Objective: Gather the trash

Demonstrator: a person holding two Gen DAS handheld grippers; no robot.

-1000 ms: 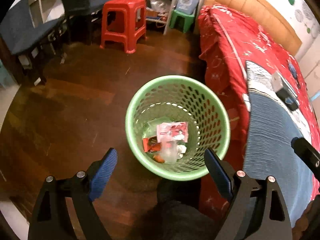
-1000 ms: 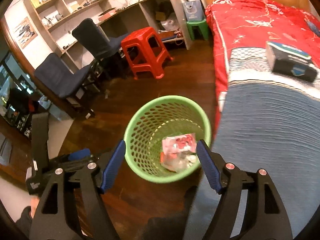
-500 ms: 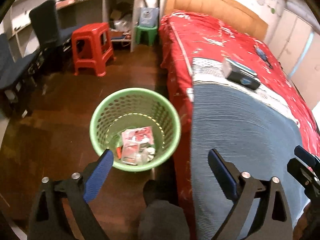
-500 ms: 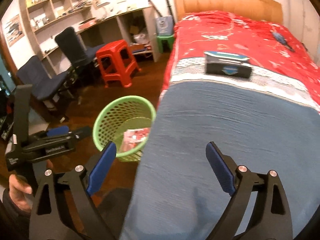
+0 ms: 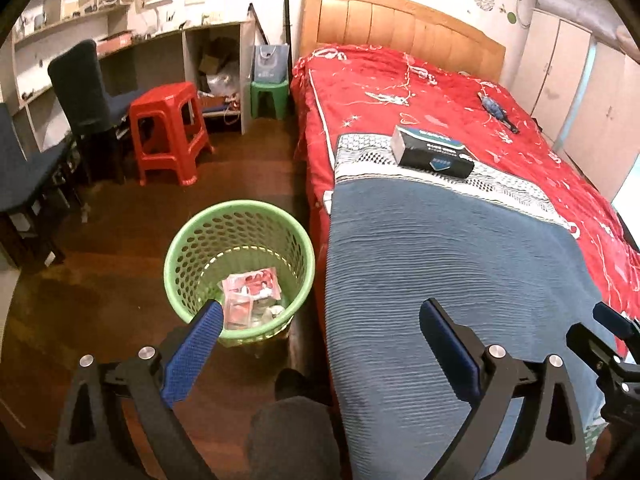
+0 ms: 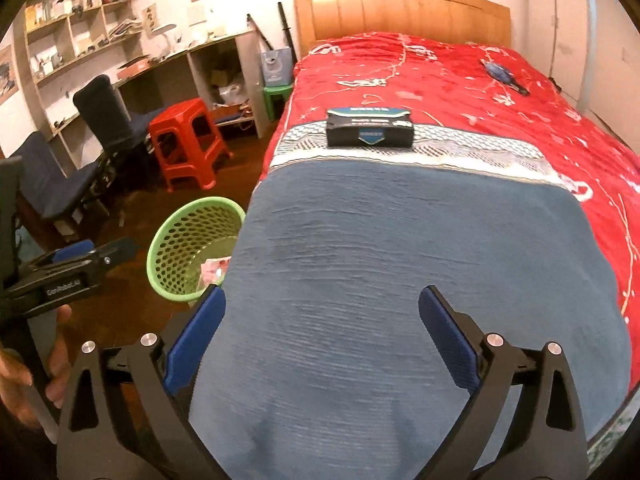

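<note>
L to R: green perforated plastic waste basket (image 5: pixel 240 216) on wood floor beside bed, pink/red wrappers (image 5: pixel 250 292) inside. Left gripper (image 5: pixel 320 328) released, nothing btwn pads. Right gripper (image 6: pixel 322 312) jaws just opened, empty, over blue ribbed blanket (image 6: pixel 400 240). Black rectangular box (image 6: pixel 368 128) further up bed.

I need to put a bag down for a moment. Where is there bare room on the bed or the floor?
The blue blanket is bare from its near edge up to the dark box. The red cover is free between the box and the headboard. Floor is crowded by the green basket, red stool and chairs.
</note>
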